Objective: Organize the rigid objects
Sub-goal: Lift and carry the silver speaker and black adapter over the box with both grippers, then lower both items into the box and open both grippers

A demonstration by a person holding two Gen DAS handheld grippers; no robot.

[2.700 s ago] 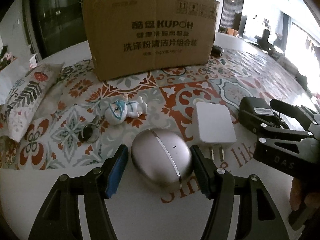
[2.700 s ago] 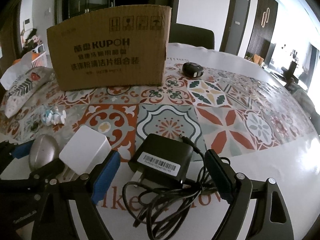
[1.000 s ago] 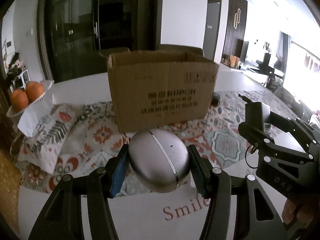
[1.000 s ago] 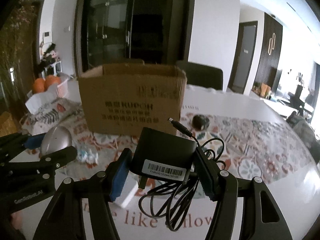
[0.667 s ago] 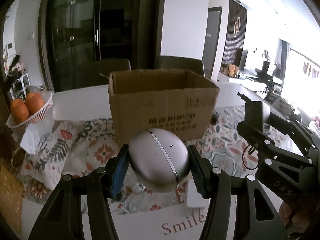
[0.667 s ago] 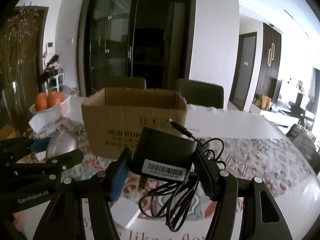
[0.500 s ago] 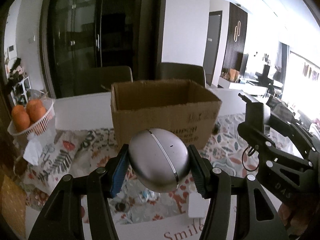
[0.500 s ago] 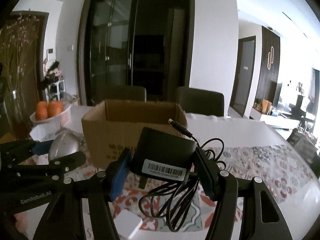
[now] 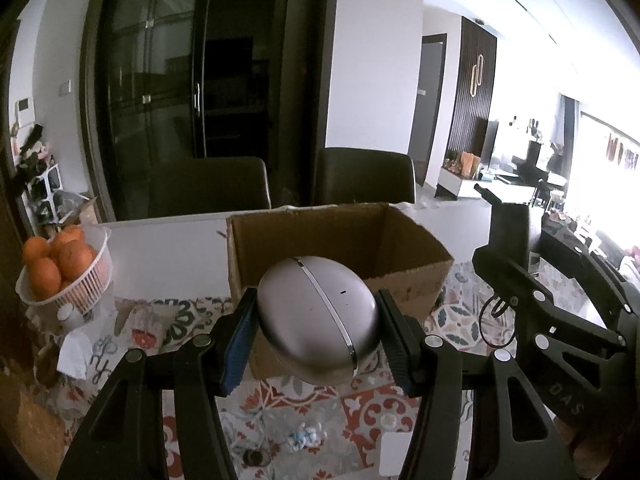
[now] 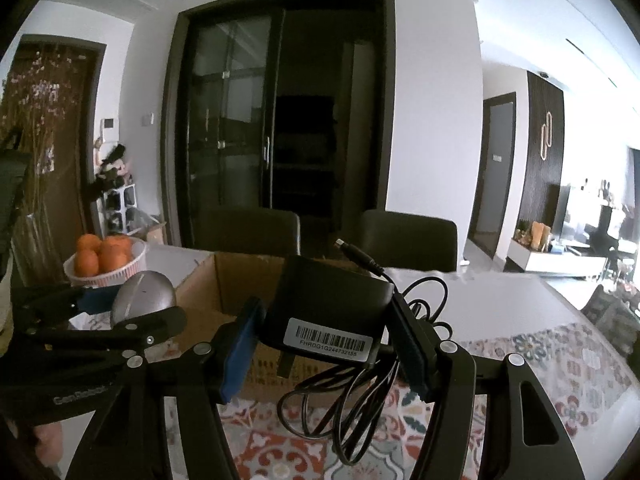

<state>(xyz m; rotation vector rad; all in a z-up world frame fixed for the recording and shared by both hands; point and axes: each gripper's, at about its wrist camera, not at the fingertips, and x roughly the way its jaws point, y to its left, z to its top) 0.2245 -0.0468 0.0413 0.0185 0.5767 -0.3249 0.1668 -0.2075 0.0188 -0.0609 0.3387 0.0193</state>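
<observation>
Where patterned tablecloth [image 9: 304, 404] covers table, cardboard box [image 9: 404, 240], dark chairs [image 9: 208, 184]

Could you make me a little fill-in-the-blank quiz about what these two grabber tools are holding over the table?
1. The left gripper is clamped on a smooth silver ____-shaped case.
2. The right gripper holds a black power adapter whose ____ dangles in loops below it.
3. Behind both stands an open ____ box.
4. The white basket holds ____.

Missing words: egg; cable; cardboard; oranges
</observation>
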